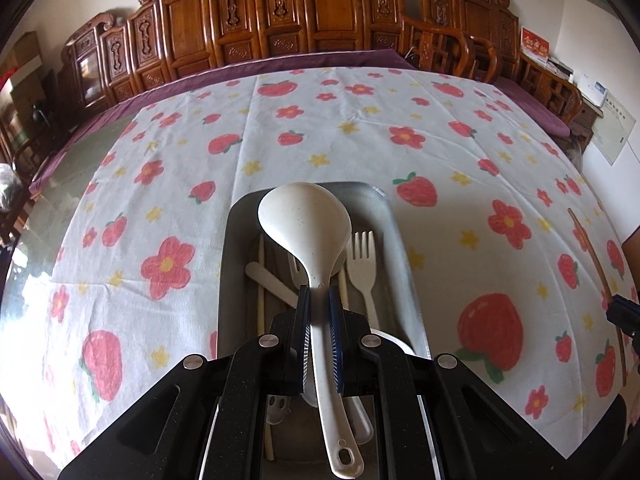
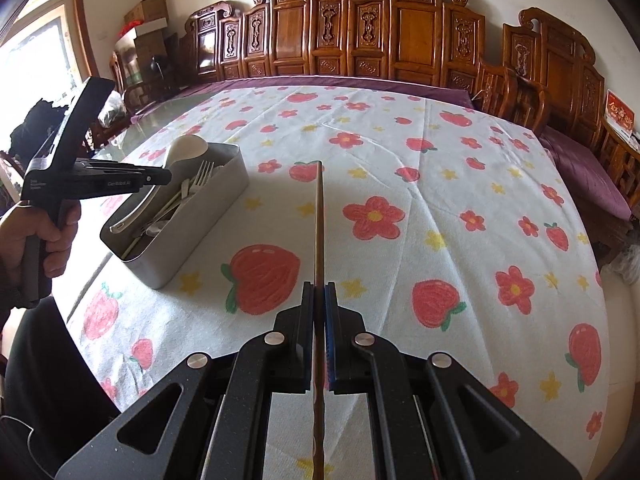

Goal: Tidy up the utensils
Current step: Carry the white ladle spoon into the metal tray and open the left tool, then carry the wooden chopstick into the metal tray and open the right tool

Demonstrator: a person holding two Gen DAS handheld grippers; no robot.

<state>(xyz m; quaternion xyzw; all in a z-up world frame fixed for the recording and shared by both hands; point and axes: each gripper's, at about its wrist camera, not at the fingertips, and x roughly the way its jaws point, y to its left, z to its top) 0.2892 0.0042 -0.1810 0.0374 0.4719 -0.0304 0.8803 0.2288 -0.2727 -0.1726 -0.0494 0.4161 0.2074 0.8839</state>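
Note:
My left gripper point(image 1: 319, 294) is shut on the handle of a cream ladle point(image 1: 306, 220), held over the grey metal utensil box point(image 1: 404, 248). The box holds a cream fork point(image 1: 362, 258), a cream knife point(image 1: 268, 280) and pale chopsticks point(image 1: 261, 300). My right gripper point(image 2: 319, 290) is shut on a brown chopstick point(image 2: 319, 220) that points forward above the cloth. In the right wrist view the box point(image 2: 208, 216) stands to the left, with the left gripper point(image 2: 160, 178) and the ladle point(image 2: 188, 148) over it. In the left wrist view the right gripper point(image 1: 624, 314) and brown chopstick point(image 1: 592, 256) show at the right edge.
A white cloth with red flowers and strawberries point(image 1: 440, 128) covers the table over a purple underlay point(image 2: 340, 80). Carved wooden chairs point(image 1: 280, 12) line the far side. A hand point(image 2: 36, 236) holds the left gripper's handle.

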